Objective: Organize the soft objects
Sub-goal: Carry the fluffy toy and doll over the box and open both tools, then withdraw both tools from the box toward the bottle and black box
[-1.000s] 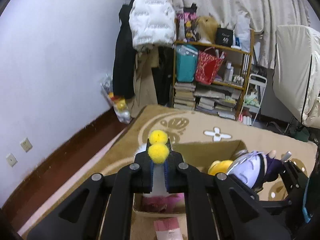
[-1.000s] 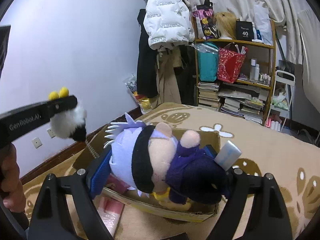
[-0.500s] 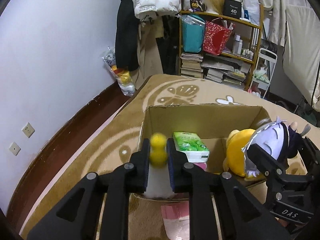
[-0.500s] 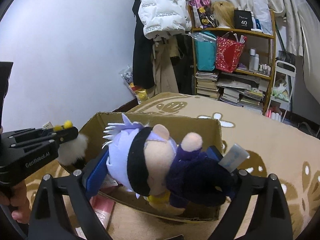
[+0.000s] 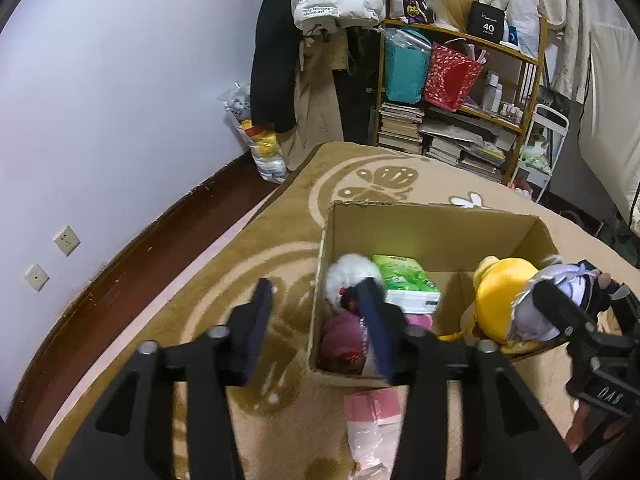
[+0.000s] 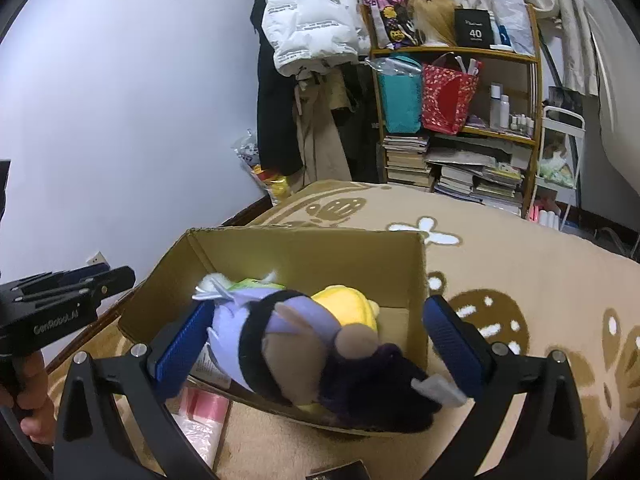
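An open cardboard box (image 5: 432,224) stands on the rug. In it lie a white fluffy toy (image 5: 348,276), a green tissue pack (image 5: 404,280), a yellow plush (image 5: 500,284) and a dark red soft thing (image 5: 340,336). My left gripper (image 5: 316,320) is open and empty over the box's left wall. My right gripper (image 6: 320,344) is open; a purple-haired doll (image 6: 304,344) lies between its fingers over the box's near edge (image 6: 224,392), on the yellow plush (image 6: 348,304). The doll also shows in the left wrist view (image 5: 560,300).
A pink plastic packet (image 5: 372,420) lies on the rug in front of the box. A shelf with books and bags (image 5: 448,92) and hanging coats (image 5: 304,40) stand at the back. A wall with sockets (image 5: 66,240) runs along the left.
My left gripper lowered to the box and opened, dropping the white fluffy toy with yellow pompoms into it. My right gripper lowered the doll to the box and opened.
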Demonstrator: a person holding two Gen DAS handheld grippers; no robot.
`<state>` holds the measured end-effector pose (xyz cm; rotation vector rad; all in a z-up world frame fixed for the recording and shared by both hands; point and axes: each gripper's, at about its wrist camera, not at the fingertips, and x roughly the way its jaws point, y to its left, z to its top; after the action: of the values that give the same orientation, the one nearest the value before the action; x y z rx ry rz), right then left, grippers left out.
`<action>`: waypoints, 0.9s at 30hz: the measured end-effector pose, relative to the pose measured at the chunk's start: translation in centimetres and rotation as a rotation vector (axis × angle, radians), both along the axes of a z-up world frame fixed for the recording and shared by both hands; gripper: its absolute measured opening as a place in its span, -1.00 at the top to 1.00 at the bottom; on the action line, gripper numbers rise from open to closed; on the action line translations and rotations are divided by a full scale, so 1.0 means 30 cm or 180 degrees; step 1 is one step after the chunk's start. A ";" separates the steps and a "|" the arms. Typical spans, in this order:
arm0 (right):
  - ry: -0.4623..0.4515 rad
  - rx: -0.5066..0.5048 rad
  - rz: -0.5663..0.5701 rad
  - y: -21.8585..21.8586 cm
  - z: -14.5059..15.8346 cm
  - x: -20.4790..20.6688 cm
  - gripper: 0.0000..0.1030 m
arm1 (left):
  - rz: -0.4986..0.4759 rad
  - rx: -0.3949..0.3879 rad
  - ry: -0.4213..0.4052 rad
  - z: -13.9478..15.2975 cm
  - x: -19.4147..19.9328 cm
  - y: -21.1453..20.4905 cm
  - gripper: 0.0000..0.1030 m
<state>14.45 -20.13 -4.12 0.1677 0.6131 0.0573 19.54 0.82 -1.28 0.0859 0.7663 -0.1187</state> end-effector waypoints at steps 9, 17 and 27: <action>0.0011 -0.0017 -0.0107 -0.008 0.030 -0.008 -0.39 | 0.0068 0.0068 -0.0119 0.032 -0.044 0.020 -0.53; -0.0074 0.0342 0.0108 -0.009 0.067 -0.003 -0.36 | 0.0127 0.0035 -0.0101 0.021 -0.068 0.043 -0.67; -0.0004 0.0381 0.0093 0.023 0.110 0.028 -0.99 | 0.0241 -0.0126 -0.0365 0.068 -0.123 0.090 -0.99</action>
<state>15.31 -19.42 -0.82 0.2746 0.6110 0.1224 15.85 3.53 0.78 0.0259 0.6516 -0.0563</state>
